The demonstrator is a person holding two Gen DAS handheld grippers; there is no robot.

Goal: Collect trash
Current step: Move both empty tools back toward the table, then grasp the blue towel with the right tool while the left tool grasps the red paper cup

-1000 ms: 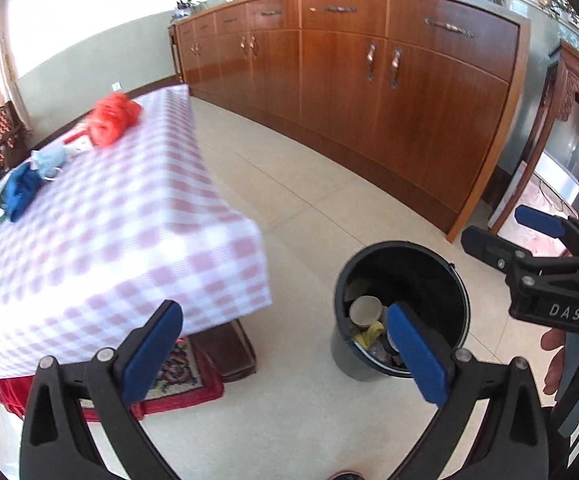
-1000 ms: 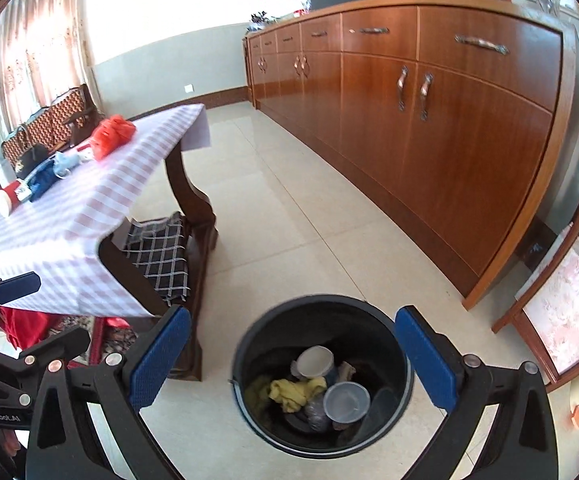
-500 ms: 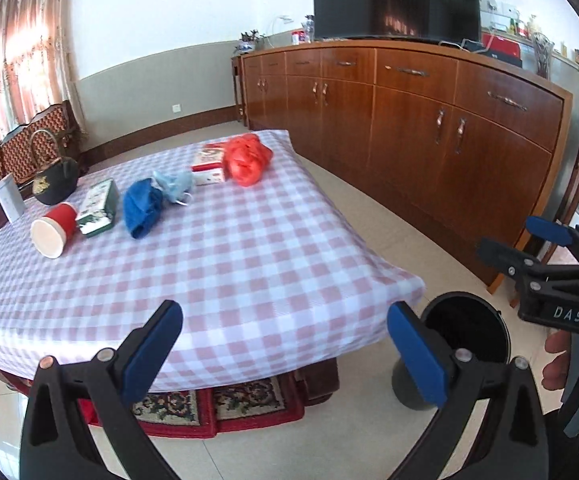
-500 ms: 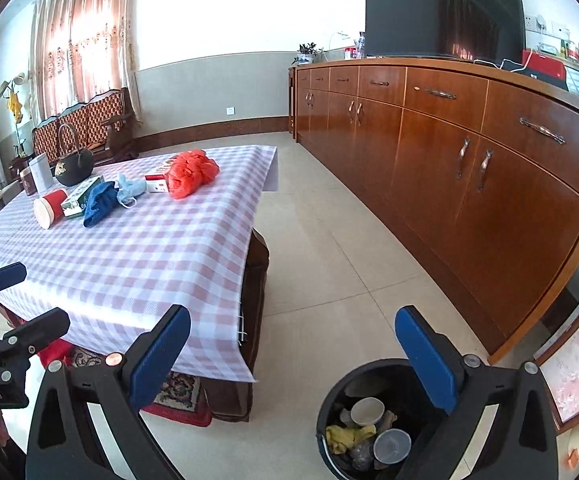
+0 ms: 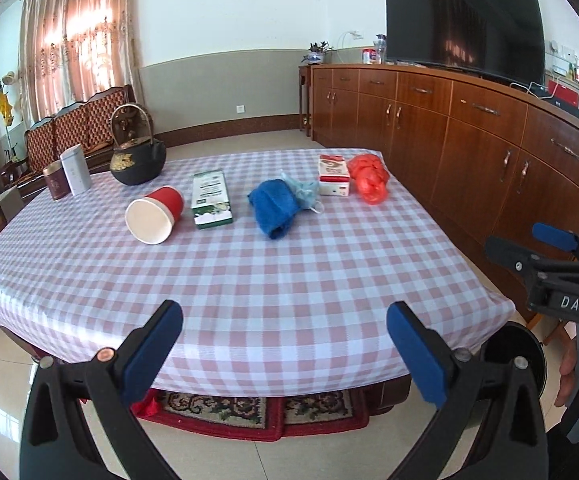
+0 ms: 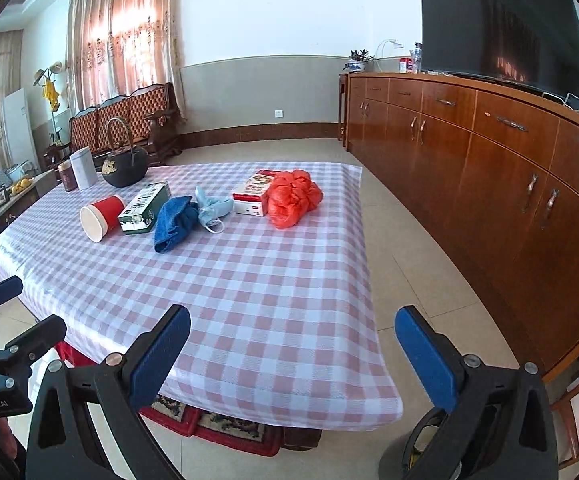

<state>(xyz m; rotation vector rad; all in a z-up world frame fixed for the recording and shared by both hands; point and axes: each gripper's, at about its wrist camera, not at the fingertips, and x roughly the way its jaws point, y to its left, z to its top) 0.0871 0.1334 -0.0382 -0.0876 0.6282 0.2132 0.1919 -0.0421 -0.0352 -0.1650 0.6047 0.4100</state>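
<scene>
On the pink-checked table (image 5: 289, 272) (image 6: 273, 280) lie a tipped red paper cup (image 5: 155, 215) (image 6: 99, 216), a green-white carton (image 5: 210, 198) (image 6: 145, 208), a blue cloth (image 5: 274, 207) (image 6: 173, 222), a light-blue face mask (image 5: 304, 191) (image 6: 212, 209), a red-white box (image 5: 332, 175) (image 6: 252, 198) and a crumpled red plastic bag (image 5: 368, 178) (image 6: 294, 198). My left gripper (image 5: 283, 354) hangs open before the table's near edge. My right gripper (image 6: 291, 356) is open over the near right corner. The black bin (image 5: 515, 354) (image 6: 413, 446) stands on the floor at the right, mostly hidden.
A black kettle (image 5: 137, 160) and two tins (image 5: 68, 176) stand at the table's far left. A long wooden sideboard (image 6: 509, 168) with a TV (image 5: 465, 26) lines the right wall. Bare tiled floor (image 6: 401, 240) runs between table and sideboard. A patterned rug (image 5: 249, 412) lies under the table.
Both views have swung up from the bin on the floor to the tabletop. The bin has dropped to the lower right edge, and the items on the table now show in full.
</scene>
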